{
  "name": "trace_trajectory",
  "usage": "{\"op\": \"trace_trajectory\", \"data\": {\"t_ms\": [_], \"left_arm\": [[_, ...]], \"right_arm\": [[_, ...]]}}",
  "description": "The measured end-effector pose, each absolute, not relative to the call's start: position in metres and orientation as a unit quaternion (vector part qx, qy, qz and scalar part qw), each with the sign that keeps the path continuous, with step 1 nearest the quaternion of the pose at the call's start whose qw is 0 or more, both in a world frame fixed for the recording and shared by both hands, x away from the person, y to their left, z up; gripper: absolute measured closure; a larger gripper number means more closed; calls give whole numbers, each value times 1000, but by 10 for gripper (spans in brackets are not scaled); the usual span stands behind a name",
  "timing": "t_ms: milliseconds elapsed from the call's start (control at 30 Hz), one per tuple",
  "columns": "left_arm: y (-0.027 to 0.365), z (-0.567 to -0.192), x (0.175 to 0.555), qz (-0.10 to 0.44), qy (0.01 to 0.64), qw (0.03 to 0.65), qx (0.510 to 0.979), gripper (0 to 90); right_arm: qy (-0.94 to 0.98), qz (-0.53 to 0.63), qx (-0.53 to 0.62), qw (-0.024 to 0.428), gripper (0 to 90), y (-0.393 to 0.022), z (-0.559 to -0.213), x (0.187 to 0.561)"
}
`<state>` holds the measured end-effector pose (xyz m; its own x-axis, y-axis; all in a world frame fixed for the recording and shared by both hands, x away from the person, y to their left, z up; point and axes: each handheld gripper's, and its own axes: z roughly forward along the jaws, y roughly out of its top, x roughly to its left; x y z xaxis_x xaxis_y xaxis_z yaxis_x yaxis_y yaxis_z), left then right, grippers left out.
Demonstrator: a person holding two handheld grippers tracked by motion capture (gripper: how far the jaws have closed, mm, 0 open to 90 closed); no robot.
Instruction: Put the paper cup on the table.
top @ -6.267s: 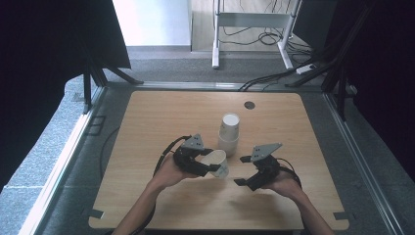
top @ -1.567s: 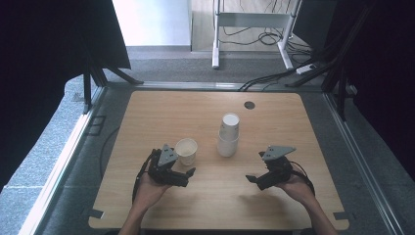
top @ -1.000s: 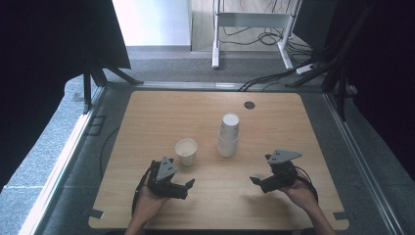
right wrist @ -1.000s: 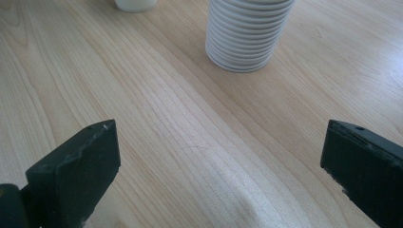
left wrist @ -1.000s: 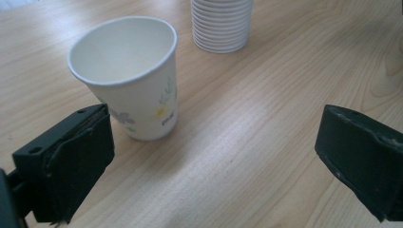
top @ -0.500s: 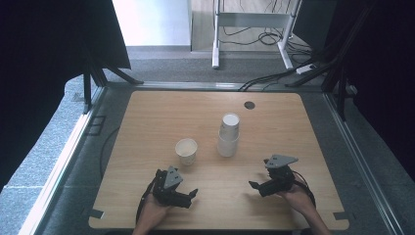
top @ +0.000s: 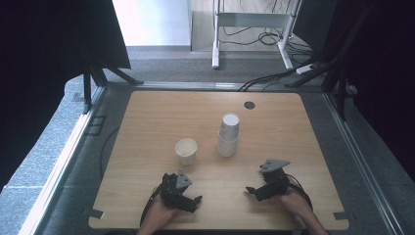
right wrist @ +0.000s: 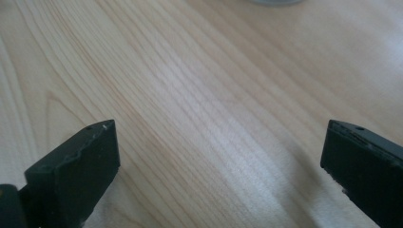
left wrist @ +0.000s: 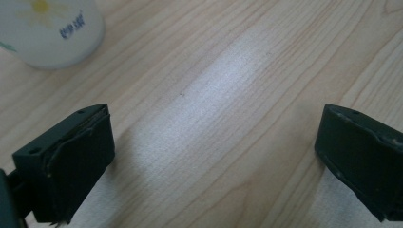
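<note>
Both the left gripper (top: 195, 199) and the right gripper (top: 250, 190) gape wide, holding nothing. A single paper cup (top: 186, 151) stands ahead of the left one; the cup stack (top: 228, 134) stands ahead of the right.

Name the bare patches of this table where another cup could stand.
Free: the far strip between the stack and the far edge, and both side margins of the table. Crowded: the middle, around the single cup, and the near edge by both grippers.
</note>
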<state>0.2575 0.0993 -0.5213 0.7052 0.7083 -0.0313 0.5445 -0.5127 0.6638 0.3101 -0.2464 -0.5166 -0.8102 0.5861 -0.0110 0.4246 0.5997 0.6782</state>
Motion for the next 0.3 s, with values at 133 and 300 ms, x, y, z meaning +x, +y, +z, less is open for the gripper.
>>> {"op": "trace_trajectory", "data": {"t_ms": [133, 300], "left_arm": [[100, -521, 258, 130, 381, 331, 853, 0], [100, -522, 257, 134, 391, 330, 849, 0]], "right_arm": [[881, 357, 288, 115, 0, -248, -521, 311], [881, 357, 287, 115, 0, -248, -521, 311]]}}
